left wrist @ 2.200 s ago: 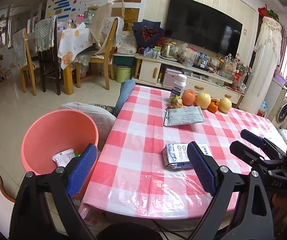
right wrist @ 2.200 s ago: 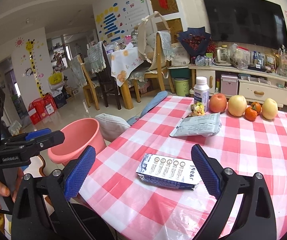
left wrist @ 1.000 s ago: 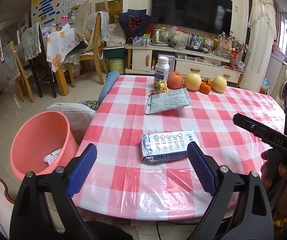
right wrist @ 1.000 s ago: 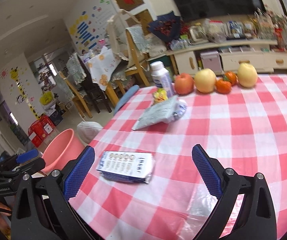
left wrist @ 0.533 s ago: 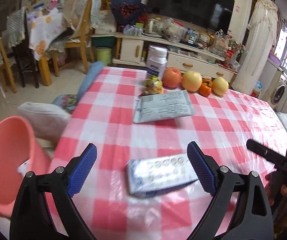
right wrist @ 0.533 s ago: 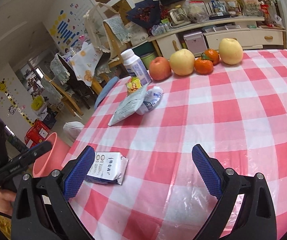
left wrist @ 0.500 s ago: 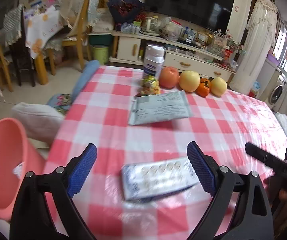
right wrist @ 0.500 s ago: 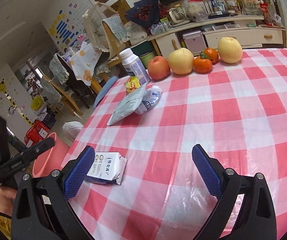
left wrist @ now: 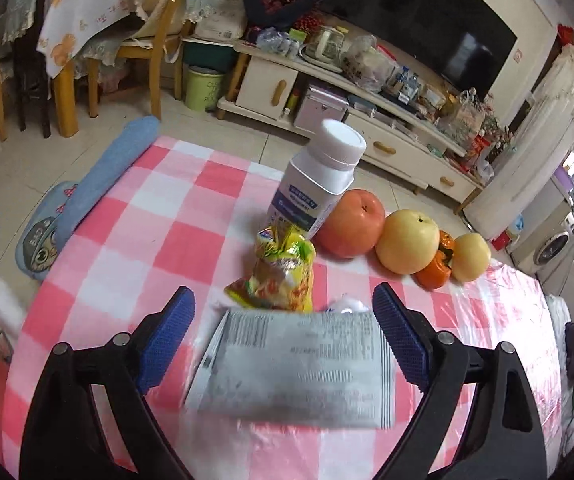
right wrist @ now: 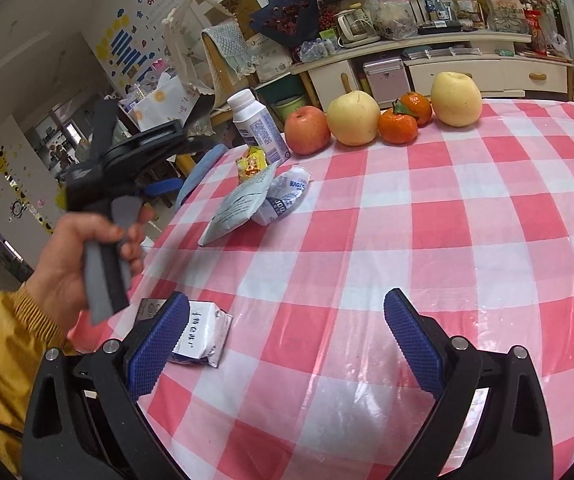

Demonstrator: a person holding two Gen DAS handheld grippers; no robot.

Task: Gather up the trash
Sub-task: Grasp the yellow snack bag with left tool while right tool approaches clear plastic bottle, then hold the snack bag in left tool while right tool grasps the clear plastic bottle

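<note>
The left gripper [left wrist: 283,330] has swung off the pink bin side and pushed far up the checked table [right wrist: 467,216]; a moment ago the blue-and-white carton [right wrist: 201,338] lay between its fingers, now the grey pouch [left wrist: 299,368] does. Its jaws stand wide apart, one pad on either side of the pouch, neither touching it. That suggests the pouch is the next piece of trash to be taken, while the carton is still uncollected, lying against the inside of the right gripper's left finger. The right gripper [right wrist: 285,338] hovers over bare cloth, fingers spread, holding nothing.

Counted, largest first: one table; one white bottle [left wrist: 319,176] standing beyond the left fingertips; one grey pouch; four whole fruits in a row right of the bottle, namely a red apple [left wrist: 351,224], two yellow pears [left wrist: 407,242] and at least one orange [right wrist: 398,126], with a second orange fruit seemingly tucked behind it; one carton; one crumpled white wrapper [right wrist: 285,196] tucked under the pouch's far edge; one yellow snack wrapper [left wrist: 283,276] just past the pouch. So four loose pieces of trash remain on the cloth.
</note>
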